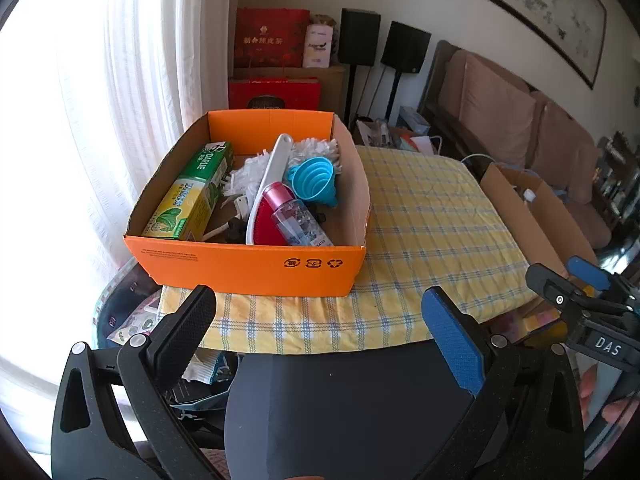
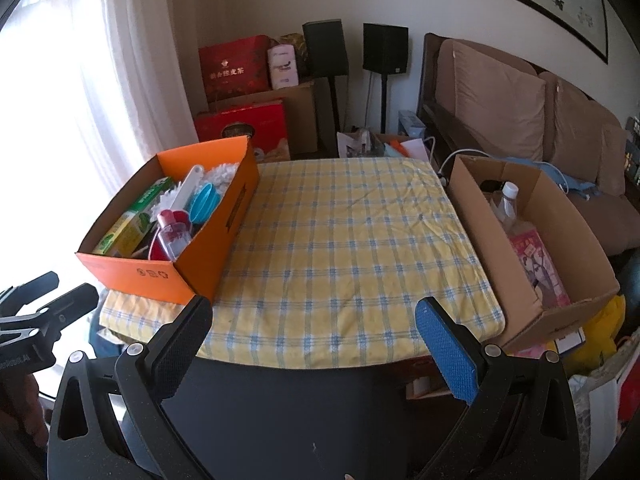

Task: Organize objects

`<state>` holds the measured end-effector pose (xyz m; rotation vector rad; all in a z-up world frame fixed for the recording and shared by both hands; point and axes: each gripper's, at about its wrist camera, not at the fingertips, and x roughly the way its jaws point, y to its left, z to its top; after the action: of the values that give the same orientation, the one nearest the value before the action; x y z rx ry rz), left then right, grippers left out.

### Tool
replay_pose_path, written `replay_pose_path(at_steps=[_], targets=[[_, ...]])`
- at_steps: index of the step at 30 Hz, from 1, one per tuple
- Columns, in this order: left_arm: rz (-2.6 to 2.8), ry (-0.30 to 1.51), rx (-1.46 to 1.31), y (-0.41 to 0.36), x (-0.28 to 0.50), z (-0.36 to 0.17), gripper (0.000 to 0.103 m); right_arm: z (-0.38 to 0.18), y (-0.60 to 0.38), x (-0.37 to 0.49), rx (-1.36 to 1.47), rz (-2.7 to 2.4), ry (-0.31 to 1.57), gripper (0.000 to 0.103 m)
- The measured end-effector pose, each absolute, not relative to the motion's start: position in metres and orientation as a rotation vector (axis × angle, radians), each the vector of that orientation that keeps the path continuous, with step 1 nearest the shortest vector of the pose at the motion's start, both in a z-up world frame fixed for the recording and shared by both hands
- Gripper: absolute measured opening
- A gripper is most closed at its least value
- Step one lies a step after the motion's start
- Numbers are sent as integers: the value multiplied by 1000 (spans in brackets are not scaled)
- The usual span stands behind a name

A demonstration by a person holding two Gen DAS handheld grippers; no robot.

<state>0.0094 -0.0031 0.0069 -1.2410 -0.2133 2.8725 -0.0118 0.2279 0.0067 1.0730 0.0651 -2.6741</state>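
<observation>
An orange cardboard box (image 1: 248, 268) (image 2: 132, 270) stands on the left of a yellow checked tablecloth (image 1: 432, 240) (image 2: 340, 240). In it lie a green toothpaste carton (image 1: 192, 196), a white-handled red brush (image 1: 268, 184), a blue folding funnel (image 1: 312, 178) (image 2: 205, 202), a pink-capped clear bottle (image 1: 294, 216) (image 2: 172, 236) and a white duster (image 1: 320, 150). A plain brown box (image 2: 560, 292) (image 1: 524, 216) at the table's right edge holds a white-capped bottle (image 2: 508, 200) and a pink packet (image 2: 540, 268). My left gripper (image 1: 320, 300) is open near the table's front edge. My right gripper (image 2: 314, 308) is open too, empty.
Red gift boxes (image 1: 272, 38) (image 2: 236, 64) and two black speakers (image 1: 360, 36) (image 2: 386, 48) stand by the far wall. A brown sofa (image 2: 520, 96) runs along the right. A white curtain (image 1: 120, 80) hangs on the left. A dark chair back (image 1: 352, 408) sits below the grippers.
</observation>
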Motion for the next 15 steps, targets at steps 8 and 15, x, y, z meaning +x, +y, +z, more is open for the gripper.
replay_pose_path(at_steps=[8,15], targets=[[2891,-214,-1238,-5,11,9,103,9,230,-10,1069,-2685,50,103],[2896,-215,-1241,-5,9,9,103,9,230,-9,1070,-2683,52,103]])
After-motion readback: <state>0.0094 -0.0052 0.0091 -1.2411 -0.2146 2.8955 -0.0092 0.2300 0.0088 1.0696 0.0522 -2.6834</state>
